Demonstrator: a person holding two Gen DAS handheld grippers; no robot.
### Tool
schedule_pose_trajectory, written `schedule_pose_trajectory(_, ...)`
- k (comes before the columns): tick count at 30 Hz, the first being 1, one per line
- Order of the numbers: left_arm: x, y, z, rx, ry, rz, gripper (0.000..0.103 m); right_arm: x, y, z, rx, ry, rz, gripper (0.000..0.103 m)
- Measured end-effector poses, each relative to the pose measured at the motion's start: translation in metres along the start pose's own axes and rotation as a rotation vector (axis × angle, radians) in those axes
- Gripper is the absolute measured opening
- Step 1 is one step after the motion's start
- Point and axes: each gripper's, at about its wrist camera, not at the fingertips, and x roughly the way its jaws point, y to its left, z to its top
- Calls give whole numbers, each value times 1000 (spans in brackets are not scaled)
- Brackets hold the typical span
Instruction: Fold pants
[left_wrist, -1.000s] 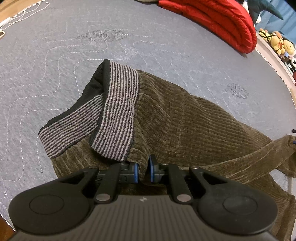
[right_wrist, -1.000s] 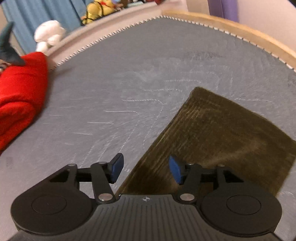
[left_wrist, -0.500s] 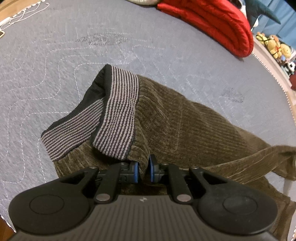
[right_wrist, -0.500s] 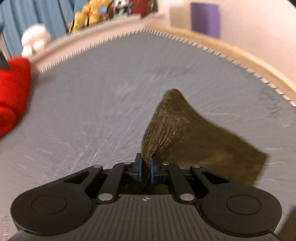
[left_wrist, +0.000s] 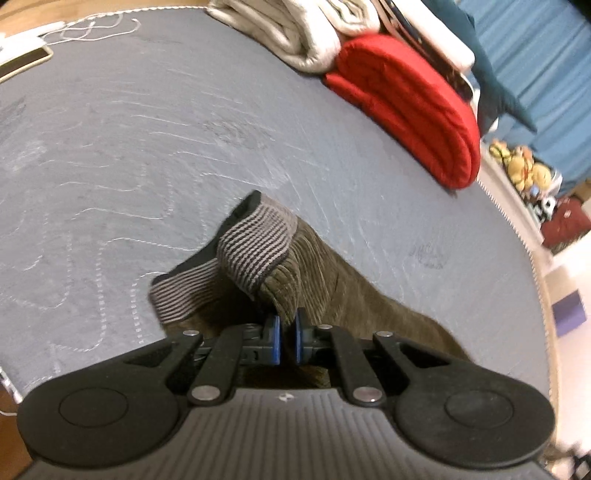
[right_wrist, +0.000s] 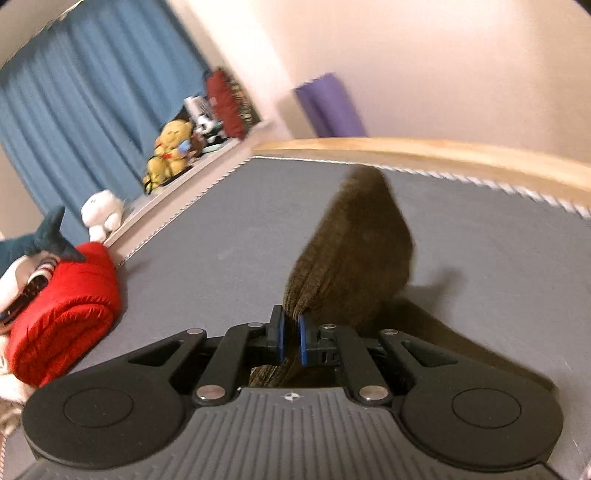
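Both grippers have risen since the earlier frames, carrying the pants (left_wrist: 332, 280) up with them, and the right gripper (right_wrist: 290, 338), spread over flat cloth a second ago, is now pinched on a bunch of the olive corduroy. That bunch stands up from its blue pads as a tall fold (right_wrist: 354, 251), with the rest of the leg trailing down to the near right onto the bed. The left gripper (left_wrist: 286, 339) is pressed together on corduroy just below the striped waistband (left_wrist: 255, 247), which droops over to the far left of the pads; the fabric runs off to the near right.

Underneath lies a grey quilted mattress cover (left_wrist: 147, 147) stitched with pale wavy lines, edged on the right view's far side by a light wooden bed rail (right_wrist: 443, 155). Blue curtains (right_wrist: 81, 110) hang along the far left wall there, beside a plain pale wall.

A rolled red blanket (left_wrist: 413, 107) sits at the far right of the left view, with folded pale-grey bedding (left_wrist: 295, 33) behind it. Plush toys line a ledge: a yellow one (right_wrist: 170, 147), a white one (right_wrist: 101, 214) and a shark (right_wrist: 33, 251) resting on the red roll. A purple block (right_wrist: 328, 107) stands past the rail. All of these sit well apart from the lifted cloth.
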Motion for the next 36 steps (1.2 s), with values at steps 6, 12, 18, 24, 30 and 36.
schedule_pose_trajectory(6, 17, 30, -7, -77, 141, 48, 7, 6, -86, -50, 179, 239, -145, 10)
schedule_pose_trajectory(12, 28, 28, -7, -116, 152, 76, 44, 23, -117, -45, 245, 221, -139, 49)
schedule_pose_trajectory(18, 43, 24, -9, -83, 159, 113, 43, 52, -130, -38, 268, 224, -205, 50)
schedule_pose_trajectory(24, 46, 23, -8, -43, 135, 101, 10, 51, -130, -37, 256, 191, -290, 9)
schedule_pose_trajectory(30, -10, 12, 0, -22, -103, 57, 7, 4, -105, -25, 152, 4, -216, 7)
schedule_pose_trajectory(36, 16, 31, -4, -79, 50, 158, 6, -1, -116, -35, 117, 63, -321, 6)
